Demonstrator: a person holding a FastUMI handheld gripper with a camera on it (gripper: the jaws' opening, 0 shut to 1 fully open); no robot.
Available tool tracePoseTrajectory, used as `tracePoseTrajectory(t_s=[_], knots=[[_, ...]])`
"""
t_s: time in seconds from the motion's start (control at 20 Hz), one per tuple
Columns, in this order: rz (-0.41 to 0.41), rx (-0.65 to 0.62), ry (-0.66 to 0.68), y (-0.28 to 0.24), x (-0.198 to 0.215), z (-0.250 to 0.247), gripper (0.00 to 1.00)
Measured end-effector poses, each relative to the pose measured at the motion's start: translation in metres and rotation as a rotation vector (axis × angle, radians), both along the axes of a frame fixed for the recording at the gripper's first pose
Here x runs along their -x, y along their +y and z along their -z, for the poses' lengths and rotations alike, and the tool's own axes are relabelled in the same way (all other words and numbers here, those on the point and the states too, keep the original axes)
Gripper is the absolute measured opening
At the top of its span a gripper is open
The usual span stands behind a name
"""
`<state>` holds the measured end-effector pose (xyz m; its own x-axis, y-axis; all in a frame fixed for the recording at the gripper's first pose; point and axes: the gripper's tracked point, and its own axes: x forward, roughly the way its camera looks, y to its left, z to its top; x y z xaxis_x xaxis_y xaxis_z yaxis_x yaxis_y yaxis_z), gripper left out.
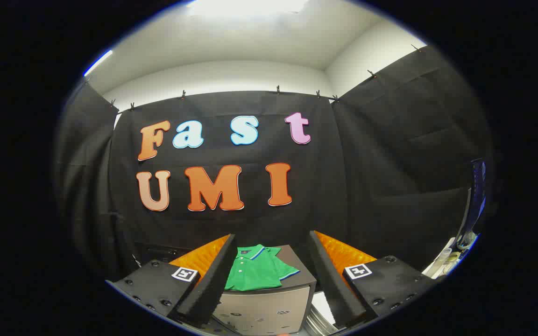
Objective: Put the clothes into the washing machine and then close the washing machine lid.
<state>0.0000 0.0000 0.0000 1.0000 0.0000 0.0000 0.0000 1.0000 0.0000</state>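
Note:
A green polo shirt (256, 271) with a blue-trimmed collar lies folded on top of a grey cabinet (264, 308). It sits ahead of my gripper (271, 273), seen between the two fingers. The fingers are spread wide apart and hold nothing. Part of a round metallic rim (318, 322), perhaps the washing machine, shows low down beside the cabinet, just inside the right finger.
Black cloth walls close the booth at the back and on both sides. A dark upright object (477, 200) and some small containers (446, 261) stand at the far right. A bright ceiling light shines above.

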Motion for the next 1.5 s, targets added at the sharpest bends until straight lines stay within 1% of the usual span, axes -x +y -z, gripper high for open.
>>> tracePoseTrajectory(t_s=[0.35,0.7,1.05,1.3,1.5], knots=[[0.002,0.024,-0.009,0.005,-0.004,-0.013,0.99],[-0.011,0.023,-0.004,0.013,-0.008,-0.005,0.99],[-0.007,-0.028,-0.024,0.015,-0.010,-0.007,0.99],[-0.019,0.002,-0.055,0.038,-0.007,-0.014,0.98],[-0.010,0.033,0.018,0.063,-0.020,-0.002,0.98]])
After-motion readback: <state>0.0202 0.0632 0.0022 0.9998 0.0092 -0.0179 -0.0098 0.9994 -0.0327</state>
